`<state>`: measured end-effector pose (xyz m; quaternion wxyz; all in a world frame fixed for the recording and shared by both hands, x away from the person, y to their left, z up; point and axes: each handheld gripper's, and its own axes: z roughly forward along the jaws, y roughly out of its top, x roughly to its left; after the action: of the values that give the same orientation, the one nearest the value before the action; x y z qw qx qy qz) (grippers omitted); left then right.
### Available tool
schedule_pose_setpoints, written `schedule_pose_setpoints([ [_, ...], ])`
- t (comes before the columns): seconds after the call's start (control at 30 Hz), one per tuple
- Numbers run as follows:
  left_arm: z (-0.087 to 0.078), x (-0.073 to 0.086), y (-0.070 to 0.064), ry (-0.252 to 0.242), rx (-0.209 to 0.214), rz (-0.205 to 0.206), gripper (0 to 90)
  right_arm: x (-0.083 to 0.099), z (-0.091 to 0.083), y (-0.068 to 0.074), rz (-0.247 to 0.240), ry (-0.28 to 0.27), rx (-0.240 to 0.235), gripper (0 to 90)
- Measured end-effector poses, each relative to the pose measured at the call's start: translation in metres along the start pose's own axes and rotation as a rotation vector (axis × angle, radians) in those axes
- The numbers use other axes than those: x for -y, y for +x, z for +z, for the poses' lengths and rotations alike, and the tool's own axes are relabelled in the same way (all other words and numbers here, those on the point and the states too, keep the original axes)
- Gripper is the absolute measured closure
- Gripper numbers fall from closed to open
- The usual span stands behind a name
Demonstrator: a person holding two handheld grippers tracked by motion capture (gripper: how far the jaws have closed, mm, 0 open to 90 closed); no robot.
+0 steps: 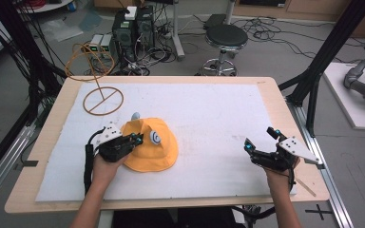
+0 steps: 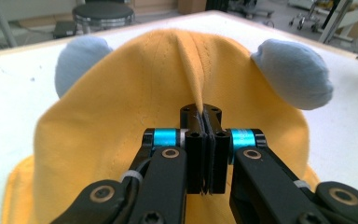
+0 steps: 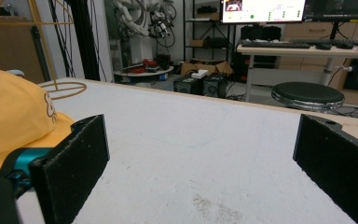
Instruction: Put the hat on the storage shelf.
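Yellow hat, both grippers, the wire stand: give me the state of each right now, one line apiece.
Yellow hat: lying on the white mat, a fold of its crown pinched up.
Left gripper: shut on that fold of the hat.
Right gripper: open, jaws wide apart, holding nothing, over the mat's right side.
Wire stand: upright at the mat's far left corner, nothing hung on it.

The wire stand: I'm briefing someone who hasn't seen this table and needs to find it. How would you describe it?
Start at the white mat covering the wooden table and go to its far left corner. There stands the wire stand, beyond the yellow hat that the left gripper pinches. It is thin tan wire: a flat ring base with a crossbar, an upright and a hoop on top.
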<state>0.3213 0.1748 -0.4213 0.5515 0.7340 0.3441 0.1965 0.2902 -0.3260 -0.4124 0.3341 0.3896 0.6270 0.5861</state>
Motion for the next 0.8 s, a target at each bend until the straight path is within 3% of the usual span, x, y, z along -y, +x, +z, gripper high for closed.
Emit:
schedule_pose_setpoints([
  [0.4,-0.010,-0.009,-0.006,-0.088,-0.049,0.048,88.3,0.001,0.000,0.001,0.004,0.005,0.000,3.1],
  [0.8,-0.023,-0.035,-0.009,-0.190,-0.081,0.086,88.3,0.001,0.001,0.000,0.000,0.004,-0.004,3.1],
])
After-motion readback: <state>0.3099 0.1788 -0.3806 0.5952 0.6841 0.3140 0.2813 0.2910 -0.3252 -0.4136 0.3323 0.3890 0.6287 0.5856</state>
